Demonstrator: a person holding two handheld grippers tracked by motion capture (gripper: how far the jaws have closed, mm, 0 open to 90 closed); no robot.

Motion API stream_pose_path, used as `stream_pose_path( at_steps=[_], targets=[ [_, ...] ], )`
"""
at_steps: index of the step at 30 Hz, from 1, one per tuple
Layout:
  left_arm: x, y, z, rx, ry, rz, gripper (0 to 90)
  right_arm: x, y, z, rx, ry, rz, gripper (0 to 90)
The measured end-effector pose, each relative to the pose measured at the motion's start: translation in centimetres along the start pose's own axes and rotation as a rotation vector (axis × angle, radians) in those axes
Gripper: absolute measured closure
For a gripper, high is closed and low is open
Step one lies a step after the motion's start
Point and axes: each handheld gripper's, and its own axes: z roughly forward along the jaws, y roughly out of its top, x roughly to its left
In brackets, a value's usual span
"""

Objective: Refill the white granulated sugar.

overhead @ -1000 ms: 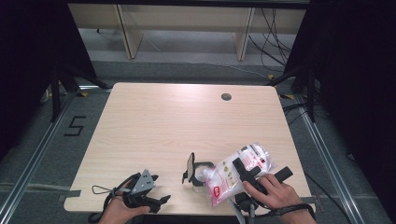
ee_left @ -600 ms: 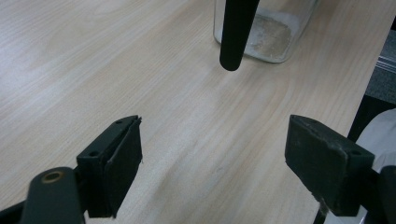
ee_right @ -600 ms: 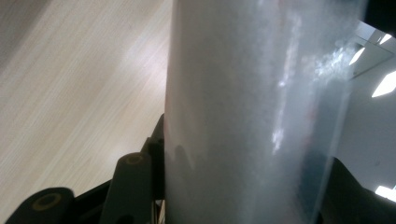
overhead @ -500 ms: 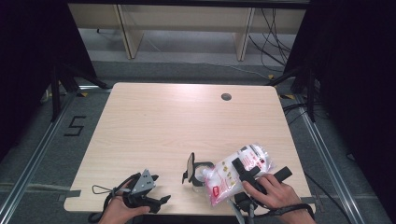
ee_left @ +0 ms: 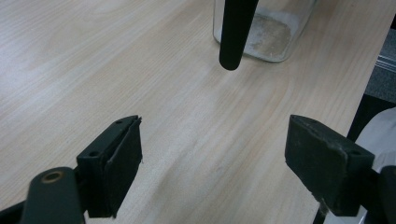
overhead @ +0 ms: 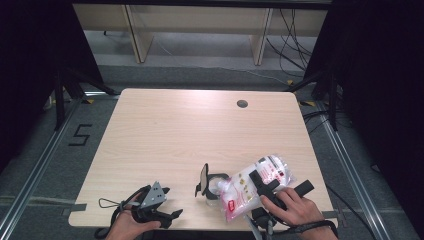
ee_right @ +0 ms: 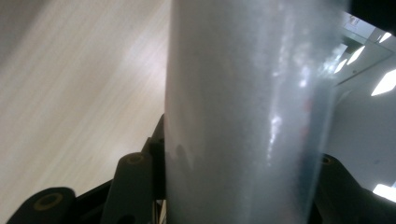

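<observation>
A clear plastic bag [overhead: 250,189] with white contents and red print lies tilted by the table's near right edge, its lower end at a small glass jar [overhead: 216,184]. The jar's black lid [overhead: 203,178] stands flipped up. My right gripper [overhead: 282,182] is shut on the bag, one jaw on each side. In the right gripper view the bag [ee_right: 247,116] stands close up between the jaws of the right gripper [ee_right: 236,186]. My left gripper [overhead: 167,217] rests at the near left edge, open with nothing in it. In its own view the left gripper [ee_left: 212,168] faces the jar [ee_left: 264,32] and its black lid [ee_left: 236,32].
The light wooden table [overhead: 175,135] has a round cable hole [overhead: 242,103] at the far right. Dark frame posts and cables stand around the table, with shelving legs beyond the far edge.
</observation>
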Motion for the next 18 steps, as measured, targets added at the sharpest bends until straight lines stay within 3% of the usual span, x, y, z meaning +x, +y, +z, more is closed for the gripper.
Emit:
stream_pose_path(
  at_steps=[3,4,6,8,9,10,11,12,13,14,15,16,18],
  targets=[
    [0.00,-0.01,-0.01,-0.007,-0.001,-0.009,18.6,0.11,-0.08,-0.08,0.004,0.003,0.027,55.9],
    [0.11,-0.02,-0.01,0.001,0.005,0.004,18.6,-0.18,-0.21,-0.03,-0.005,-0.008,-0.010,55.9],
    [0.10,-0.03,0.04,0.004,-0.021,-0.006,18.6,-0.14,-0.22,-0.16,0.004,-0.001,0.012,56.0],
    [0.04,-0.03,0.10,-0.002,-0.020,-0.008,18.6,-0.10,-0.24,-0.27,0.008,0.001,0.045,56.0],
    [0.03,-0.01,0.10,-0.003,-0.017,-0.005,18.6,-0.36,-0.37,-0.22,-0.002,-0.005,0.010,56.0],
    [0.01,-0.01,0.09,-0.008,-0.014,-0.004,18.6,-0.38,-0.40,-0.26,-0.004,-0.008,0.012,56.0],
    [-0.02,-0.01,0.09,-0.007,-0.019,-0.010,18.6,-0.17,-0.30,-0.32,0.001,-0.004,0.056,56.0],
    [0.09,-0.02,0.08,0.003,-0.014,-0.001,18.6,-0.37,-0.36,-0.19,-0.007,0.002,0.011,56.0],
    [0.04,-0.03,0.08,0.000,-0.020,-0.009,18.6,-0.04,-0.15,-0.17,0.005,0.000,0.040,56.0],
    [0.03,-0.05,0.08,-0.001,-0.019,-0.011,18.6,-0.13,-0.16,0.01,-0.002,-0.001,0.003,56.1],
    [0.03,-0.05,0.06,-0.001,-0.018,-0.011,18.6,-0.14,-0.22,0.06,-0.003,-0.002,0.000,56.1],
    [0.02,-0.04,0.02,-0.003,-0.002,-0.003,18.6,0.10,-0.20,-0.01,0.000,0.004,0.042,56.1],
    [0.05,-0.03,0.04,-0.001,-0.004,-0.002,18.5,0.10,-0.27,-0.04,0.004,0.004,0.042,56.1]
  ],
)
